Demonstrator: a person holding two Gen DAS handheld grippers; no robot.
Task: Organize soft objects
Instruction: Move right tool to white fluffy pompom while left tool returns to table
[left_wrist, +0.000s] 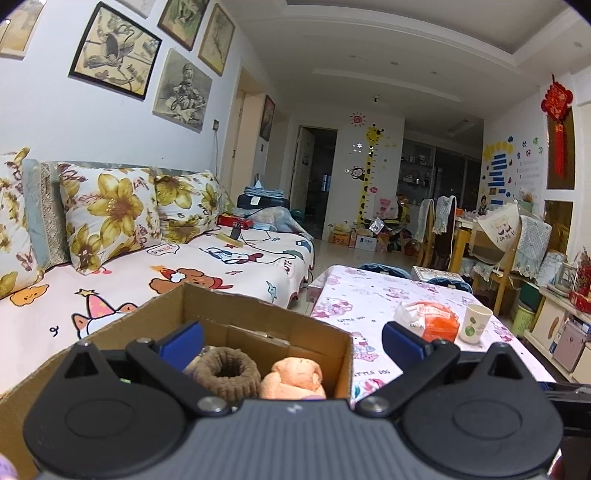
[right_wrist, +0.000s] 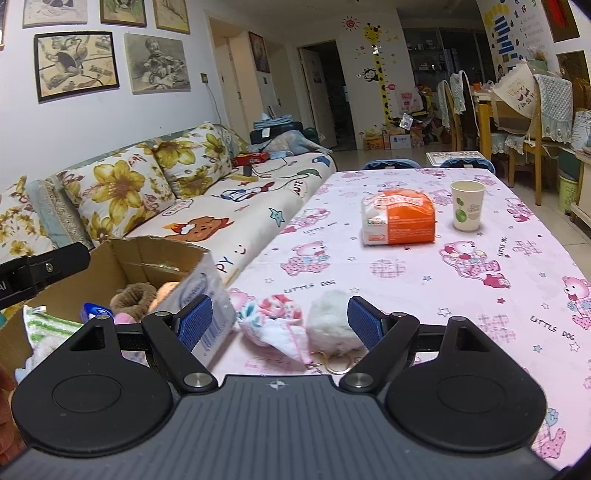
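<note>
Right gripper (right_wrist: 280, 321) spread wide, blue pads (right_wrist: 194, 323) clamping nothing; just ahead between the fingers, two soft things side by side on the pink tablecloth (right_wrist: 480, 295): a floral cloth pouch (right_wrist: 271, 319) toward the left pad and a white fluffy pompom (right_wrist: 328, 319) close against the right pad, contact not clear, with a gold keyring (right_wrist: 338, 363) at its near edge. Left of that tool, one open cardboard box (right_wrist: 125, 258), its printed white flap (right_wrist: 205, 306) right behind the left pad, a green-striped towel (right_wrist: 48, 328) at its near end. Left gripper (left_wrist: 293, 338) likewise wide open and empty, hanging over the same box (left_wrist: 258, 317); directly beneath and between its fingers, inside the box, two plush pieces touching: one brown ring-shaped plush (left_wrist: 225, 373) and one peach plush toy (left_wrist: 293, 378). Farther ahead and to the right of both tools, on the table, one orange-and-white packet (right_wrist: 399, 219) and one paper cup (right_wrist: 467, 205), near each other but apart. Off to the left, a sofa (right_wrist: 207, 221) under a cartoon sheet, with floral cushions (right_wrist: 122, 192) along the back; number not fully countable. Beyond, wooden chairs (right_wrist: 546, 110) and a giraffe height chart (right_wrist: 380, 70) on the far wall.
</note>
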